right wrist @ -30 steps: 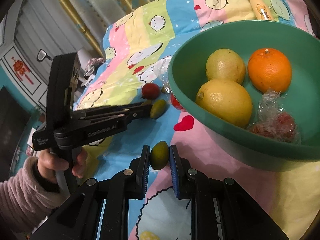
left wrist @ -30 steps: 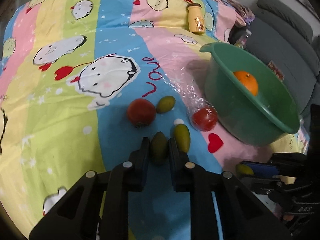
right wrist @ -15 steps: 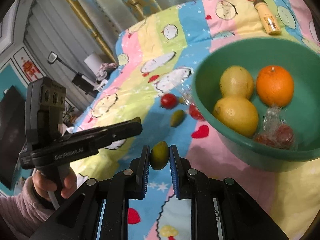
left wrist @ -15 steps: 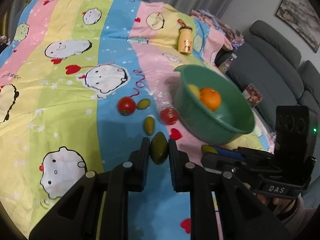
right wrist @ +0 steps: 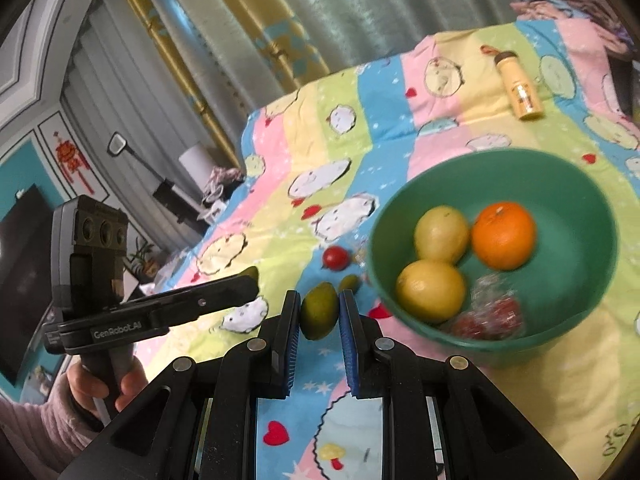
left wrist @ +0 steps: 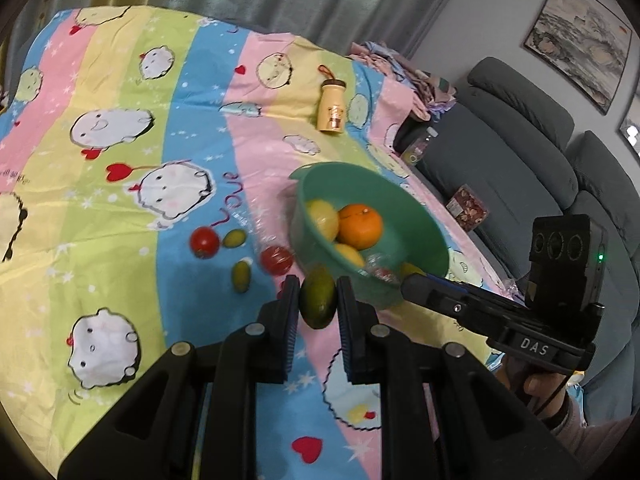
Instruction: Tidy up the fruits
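Holding green fruit in both grippers beside teal bowl (right wrist: 592, 184).
Left gripper (left wrist: 318, 300) pinching green mango (left wrist: 317, 300); right gripper (right wrist: 319, 311) pinching another green fruit (right wrist: 318, 310).

Two wrist fisheyes, raised close above the bed (left wrist: 120, 168), facing its far edge from either side; shared: green bowl (left wrist: 424, 224) (right wrist: 572, 184).
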Tool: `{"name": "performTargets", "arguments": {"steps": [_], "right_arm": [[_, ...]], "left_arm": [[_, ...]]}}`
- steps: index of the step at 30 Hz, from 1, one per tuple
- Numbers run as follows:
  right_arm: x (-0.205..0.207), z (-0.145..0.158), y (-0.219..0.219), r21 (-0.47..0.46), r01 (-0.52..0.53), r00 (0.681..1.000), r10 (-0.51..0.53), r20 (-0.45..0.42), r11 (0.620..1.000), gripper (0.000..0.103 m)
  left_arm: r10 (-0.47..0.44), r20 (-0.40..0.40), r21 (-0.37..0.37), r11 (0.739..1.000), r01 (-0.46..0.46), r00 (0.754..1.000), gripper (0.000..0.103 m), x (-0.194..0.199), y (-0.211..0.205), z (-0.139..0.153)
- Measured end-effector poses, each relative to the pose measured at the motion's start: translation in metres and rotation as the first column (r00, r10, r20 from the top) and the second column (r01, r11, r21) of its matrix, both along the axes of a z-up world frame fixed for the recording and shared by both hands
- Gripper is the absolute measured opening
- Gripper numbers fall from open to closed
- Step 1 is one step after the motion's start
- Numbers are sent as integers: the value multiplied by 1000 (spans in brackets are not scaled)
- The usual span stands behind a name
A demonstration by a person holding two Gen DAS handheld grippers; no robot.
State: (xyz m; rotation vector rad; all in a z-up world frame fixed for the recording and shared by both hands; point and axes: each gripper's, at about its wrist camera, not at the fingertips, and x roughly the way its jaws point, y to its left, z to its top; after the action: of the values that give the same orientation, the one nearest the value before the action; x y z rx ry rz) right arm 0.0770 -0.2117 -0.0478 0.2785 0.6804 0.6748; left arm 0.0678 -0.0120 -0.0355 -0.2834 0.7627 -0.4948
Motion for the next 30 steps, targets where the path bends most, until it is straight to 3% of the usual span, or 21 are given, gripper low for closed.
{"name": "performTargets", "arguments": {"steps": [10, 30], "right_arm": [[7, 5, -40, -6, 115, 992, -115, 46, 993, 21], [35, -3, -70, -35, 207, 976, -204, 76, 978, 21]], "left_arm": [[-76, 25, 44, 996, 75, 997, 18, 22, -42, 14], [-150, -54, 169, 973, 157, 987, 18, 81, -109, -13]]}}
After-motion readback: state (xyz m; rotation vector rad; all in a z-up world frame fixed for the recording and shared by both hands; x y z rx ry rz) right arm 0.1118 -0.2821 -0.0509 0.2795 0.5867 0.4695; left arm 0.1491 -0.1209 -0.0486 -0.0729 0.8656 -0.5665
